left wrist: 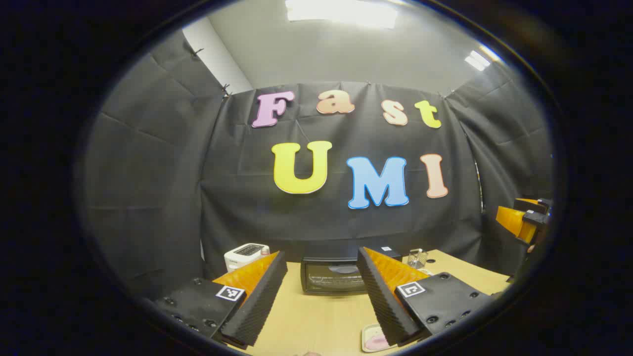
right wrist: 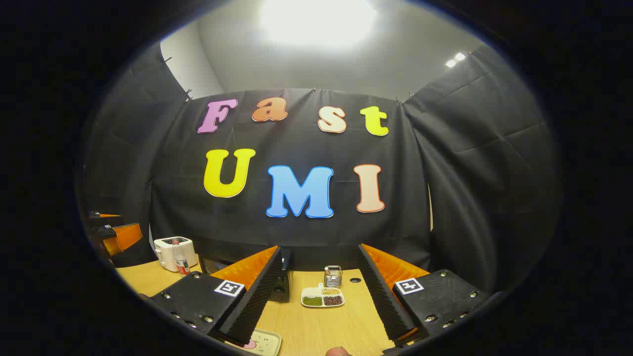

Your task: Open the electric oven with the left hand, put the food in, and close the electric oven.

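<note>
the left gripper (left wrist: 321, 291) has its fingers wide apart, and the closed oven (left wrist: 332, 277) sits just ahead between them. the right gripper (right wrist: 319, 296) is wide apart too, holding nothing, with the food plate (right wrist: 262, 342) low by its left finger.

A small booth is enclosed by black cloth walls (left wrist: 163, 163) hung in wrinkled panels that wrap around the middle, left and right of both views. The cloth is pinned along its top edge with small clips. Above it, a plain pale ceiling (left wrist: 341, 54) fills the upper part of each frame. In the left gripper view a bright rectangular ceiling light (left wrist: 341, 12) glows at top centre, with a smaller light (left wrist: 477, 60) at upper right. In the right gripper view, a strong glare (right wrist: 316, 20) washes out the top centre. A strip of white wall (left wrist: 215, 54) shows at upper left. A light wooden table (left wrist: 316, 316) spans the bottom.
</note>
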A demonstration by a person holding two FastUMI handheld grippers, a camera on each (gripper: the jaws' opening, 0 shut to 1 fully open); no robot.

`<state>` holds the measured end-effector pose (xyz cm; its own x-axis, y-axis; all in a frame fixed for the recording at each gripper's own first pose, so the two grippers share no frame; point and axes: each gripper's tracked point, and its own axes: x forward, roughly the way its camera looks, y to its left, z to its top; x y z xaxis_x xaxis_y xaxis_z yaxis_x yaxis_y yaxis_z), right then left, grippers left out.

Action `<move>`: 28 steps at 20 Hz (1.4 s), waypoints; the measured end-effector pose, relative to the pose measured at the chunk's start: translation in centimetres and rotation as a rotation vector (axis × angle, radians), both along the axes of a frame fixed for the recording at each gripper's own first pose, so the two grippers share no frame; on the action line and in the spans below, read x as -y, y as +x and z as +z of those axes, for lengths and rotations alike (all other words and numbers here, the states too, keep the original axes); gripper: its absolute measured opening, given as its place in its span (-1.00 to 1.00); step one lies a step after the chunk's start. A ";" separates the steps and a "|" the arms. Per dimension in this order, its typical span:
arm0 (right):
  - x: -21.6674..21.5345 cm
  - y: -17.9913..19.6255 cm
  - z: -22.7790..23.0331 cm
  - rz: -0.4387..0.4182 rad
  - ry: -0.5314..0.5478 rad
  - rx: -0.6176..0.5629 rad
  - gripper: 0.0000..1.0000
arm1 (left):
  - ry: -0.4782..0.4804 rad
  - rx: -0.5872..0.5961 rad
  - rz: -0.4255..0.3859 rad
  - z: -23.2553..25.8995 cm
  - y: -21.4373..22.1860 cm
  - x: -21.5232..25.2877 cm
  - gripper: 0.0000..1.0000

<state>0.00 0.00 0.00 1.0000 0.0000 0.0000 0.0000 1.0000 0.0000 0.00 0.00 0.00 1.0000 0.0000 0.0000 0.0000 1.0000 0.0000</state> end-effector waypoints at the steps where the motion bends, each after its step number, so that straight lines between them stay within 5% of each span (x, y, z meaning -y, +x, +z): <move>1: 0.2 0.0 -0.1 0.002 -0.004 -0.001 0.91 | -0.001 0.000 0.002 0.0 -0.1 0.1 1.00; 17: 0.8 0.2 -2.2 0.131 0.022 -0.033 0.91 | 0.024 0.035 0.043 0.7 0.9 4.0 1.00; 24: 2.2 0.9 -3.1 0.149 0.042 -0.048 0.91 | 0.035 0.045 0.042 0.8 5.1 5.4 1.00; 28: 3.3 2.0 -3.2 0.085 0.035 -0.049 0.91 | 0.016 0.039 0.006 0.0 9.8 6.2 1.00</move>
<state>2.02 -3.26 -3.23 0.9952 0.0858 -0.0473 -0.0841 0.9958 0.0371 9.75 -6.17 -0.04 0.9992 0.0055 0.0395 -0.0061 0.9998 0.0163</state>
